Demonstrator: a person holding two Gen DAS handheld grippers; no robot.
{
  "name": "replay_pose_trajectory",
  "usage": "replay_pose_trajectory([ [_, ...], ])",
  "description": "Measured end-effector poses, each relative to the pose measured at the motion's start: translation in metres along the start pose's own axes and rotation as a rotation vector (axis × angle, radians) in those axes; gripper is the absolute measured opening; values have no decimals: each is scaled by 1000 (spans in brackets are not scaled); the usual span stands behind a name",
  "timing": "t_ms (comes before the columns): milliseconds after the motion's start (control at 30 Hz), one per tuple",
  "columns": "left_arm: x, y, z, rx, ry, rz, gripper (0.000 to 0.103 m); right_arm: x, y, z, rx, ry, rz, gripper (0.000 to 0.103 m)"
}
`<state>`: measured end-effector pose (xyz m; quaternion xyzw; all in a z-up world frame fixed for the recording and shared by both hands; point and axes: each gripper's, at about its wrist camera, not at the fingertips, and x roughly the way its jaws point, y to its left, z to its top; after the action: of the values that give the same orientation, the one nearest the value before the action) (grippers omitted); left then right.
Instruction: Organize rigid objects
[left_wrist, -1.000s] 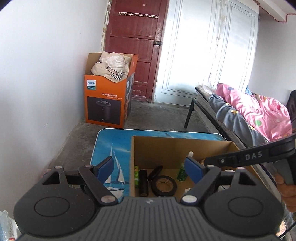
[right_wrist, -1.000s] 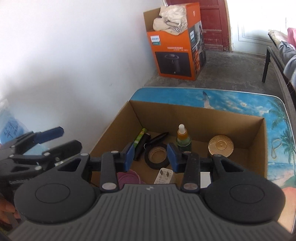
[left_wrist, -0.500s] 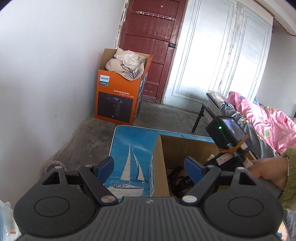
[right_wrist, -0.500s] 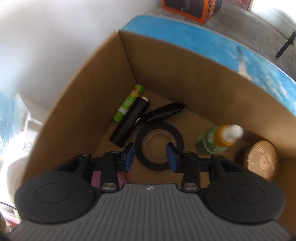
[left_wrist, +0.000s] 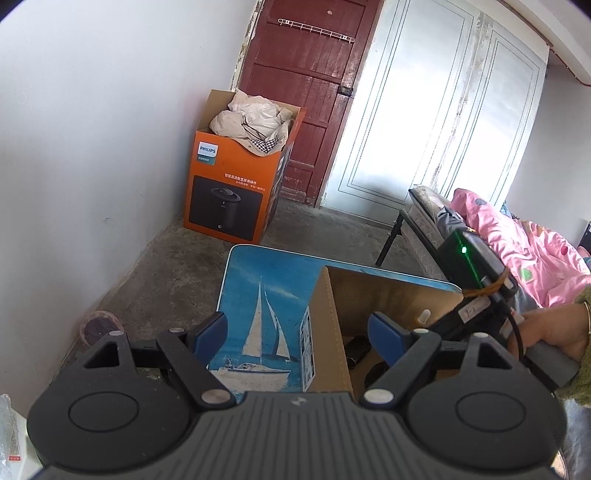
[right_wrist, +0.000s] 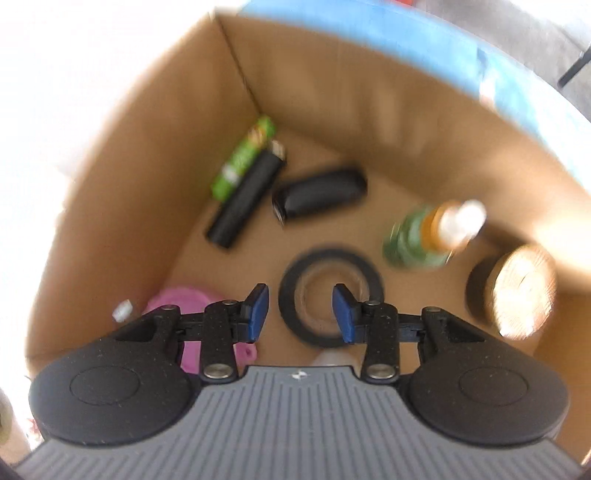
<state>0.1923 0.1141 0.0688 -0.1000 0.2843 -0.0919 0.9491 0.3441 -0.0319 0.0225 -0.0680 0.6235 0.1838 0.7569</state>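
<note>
Left wrist view, sailboat-print table (left_wrist: 258, 295), concrete floor (left_wrist: 166, 266), left tool (left_wrist: 295, 332) wide open, empty, right tool (right_wrist: 299, 308) part-open, empty.

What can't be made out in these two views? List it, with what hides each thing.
- Right wrist view: motion blur smears the bottle and green tube; labels unreadable.
- Right wrist view: the pink thing is half hidden behind the right gripper.
- Left wrist view: the cardboard box wall and the left gripper hide most of the contents.
- Left wrist view: the bed is cut off by the edge.
</note>
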Motion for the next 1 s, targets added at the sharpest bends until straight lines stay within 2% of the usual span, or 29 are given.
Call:
replay_pose_trajectory([
  [167, -4, -1, 0, 5, 7, 10, 84, -35, 1, 22, 21, -137, 38, 38],
  [233, -9, -2, 0, 11, 4, 15, 84, -57, 6, 16, 24, -201, 61, 38],
  [333, -17, -8, 1, 22, 2, 19, 87, -98, 5, -9, 36, -311, 117, 45],
  [433, -25, -18, 0, 42, 12, -2, 91, -146, 8, -54, 49, -442, 135, 62],
  [500, -31, -27, -1, 56, 19, -24, 95, -174, 8, -90, 68, -538, 132, 85],
  [567, -36, -38, -4, 71, 38, -38, 101, -196, 8, -133, 89, -630, 121, 91],
  [667, -44, -55, -9, 99, 54, -49, 103, -214, 7, -195, 149, -750, 66, 102],
  [767, -49, -73, -16, 112, 80, -18, 103, -213, 2, -247, 248, -836, -28, 102],
  [900, -50, -93, -23, 128, 120, 4, 103, -190, 0, -287, 333, -862, -179, 102],
  [1000, -47, -108, -26, 129, 136, 84, 103, -165, -5, -299, 343, -852, -239, 102],
])
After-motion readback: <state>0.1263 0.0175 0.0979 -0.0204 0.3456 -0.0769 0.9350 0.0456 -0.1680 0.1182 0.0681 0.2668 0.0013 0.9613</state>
